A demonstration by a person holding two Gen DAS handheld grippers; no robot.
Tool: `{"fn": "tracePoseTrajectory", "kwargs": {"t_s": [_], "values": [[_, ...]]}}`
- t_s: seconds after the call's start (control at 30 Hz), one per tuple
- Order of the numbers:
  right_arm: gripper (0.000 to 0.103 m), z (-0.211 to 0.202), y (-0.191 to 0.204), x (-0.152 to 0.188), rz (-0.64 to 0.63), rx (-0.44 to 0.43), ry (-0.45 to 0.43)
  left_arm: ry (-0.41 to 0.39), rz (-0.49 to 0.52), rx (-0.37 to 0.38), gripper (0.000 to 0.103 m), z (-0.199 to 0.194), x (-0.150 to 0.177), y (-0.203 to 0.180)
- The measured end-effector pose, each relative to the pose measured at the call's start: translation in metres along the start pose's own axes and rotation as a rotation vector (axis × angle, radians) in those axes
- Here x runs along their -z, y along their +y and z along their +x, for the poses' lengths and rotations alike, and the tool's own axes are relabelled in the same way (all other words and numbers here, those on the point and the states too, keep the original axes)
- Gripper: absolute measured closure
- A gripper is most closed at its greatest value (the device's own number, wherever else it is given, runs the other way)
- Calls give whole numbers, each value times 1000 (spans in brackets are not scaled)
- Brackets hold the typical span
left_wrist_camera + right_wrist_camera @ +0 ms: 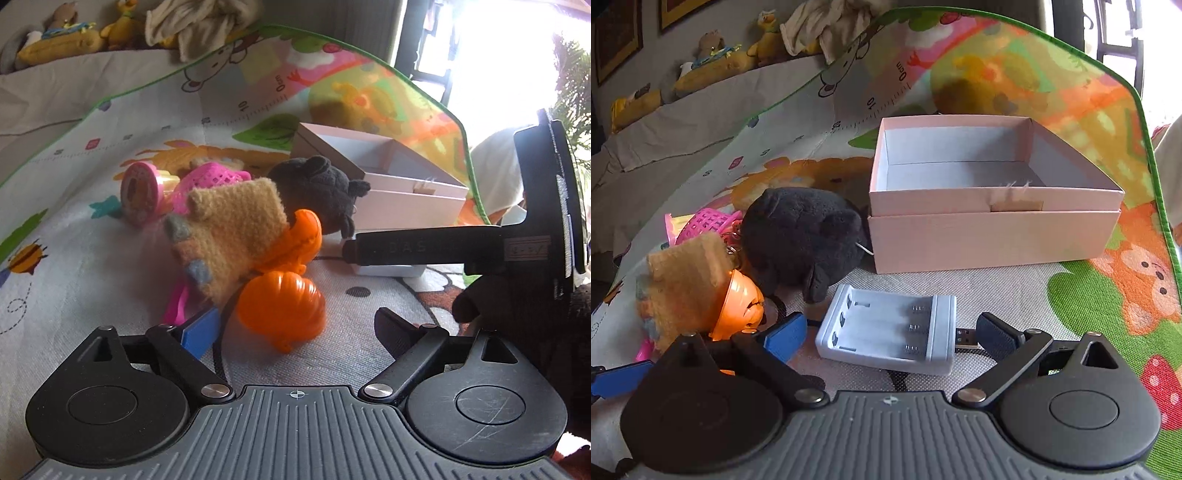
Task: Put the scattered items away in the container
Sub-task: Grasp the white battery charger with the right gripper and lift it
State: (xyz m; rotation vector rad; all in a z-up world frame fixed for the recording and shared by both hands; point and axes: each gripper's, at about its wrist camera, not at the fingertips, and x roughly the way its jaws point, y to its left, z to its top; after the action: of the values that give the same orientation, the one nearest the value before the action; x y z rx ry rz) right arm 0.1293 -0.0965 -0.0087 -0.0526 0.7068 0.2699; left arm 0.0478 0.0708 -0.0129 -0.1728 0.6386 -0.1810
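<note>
Straddled by the right gripper's (890, 332) spread fingers, the battery charger (886, 334) — hard, slick white plastic — lies short of the empty pink cardboard box (993, 236). Grip its long sides squarely; lift clear of the USB plug (966, 338). Left gripper (291, 325) gapes around the ribbed orange shell (282, 306), beside the knitted toy (232, 236) and black plush (317, 192).

A pale pink box (993, 240) with a white-grey inside is sitting on a play mat (1108, 295) printed with orange bears, green patches, a red strawberry and a green border. Left of the box a charcoal-black plush (798, 236) is lying. In front of the box a white battery charger (886, 332) is resting. Further left of the box are a bright orange plastic toy (280, 310), a tan knitted piece (236, 221) with grey and orange patches, and a hot pink mesh basket (210, 181).
</note>
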Motion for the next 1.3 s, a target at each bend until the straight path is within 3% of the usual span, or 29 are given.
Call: {"fn": "tracePoseTrajectory", "kwargs": {"t_s": [0.13, 0.27, 0.53, 0.67, 0.83, 1.03, 1.1, 1.17, 1.3], "values": [[24, -6, 2, 2, -62, -22, -18, 6, -8, -13, 9, -2, 1, -1], [24, -19, -15, 9, -95, -27, -11, 15, 4, -15, 8, 2, -5, -8], [24, -60, -79, 38, -74, 8, -12, 48, 79, -121, 11, 31, -19, -27], [24, -77, -102, 50, -57, -3, -19, 77, 128, -108, 20, 39, -17, -42], [24, -87, -112, 62, -89, -7, -35, 106, 190, -26, 29, 35, -11, -67], [24, -94, -117, 68, -81, -6, -65, 136, 237, 25, 27, 25, 0, -88], [19, -95, -120, 68, -72, 2, -78, 132, 245, 39, 20, 20, 3, -93], [14, -96, -123, 68, -63, 4, -83, 120, 261, 29, 11, 17, 5, -97], [13, -94, -127, 68, -40, -8, -73, 121, 259, 0, 10, 20, 3, -99]]}}
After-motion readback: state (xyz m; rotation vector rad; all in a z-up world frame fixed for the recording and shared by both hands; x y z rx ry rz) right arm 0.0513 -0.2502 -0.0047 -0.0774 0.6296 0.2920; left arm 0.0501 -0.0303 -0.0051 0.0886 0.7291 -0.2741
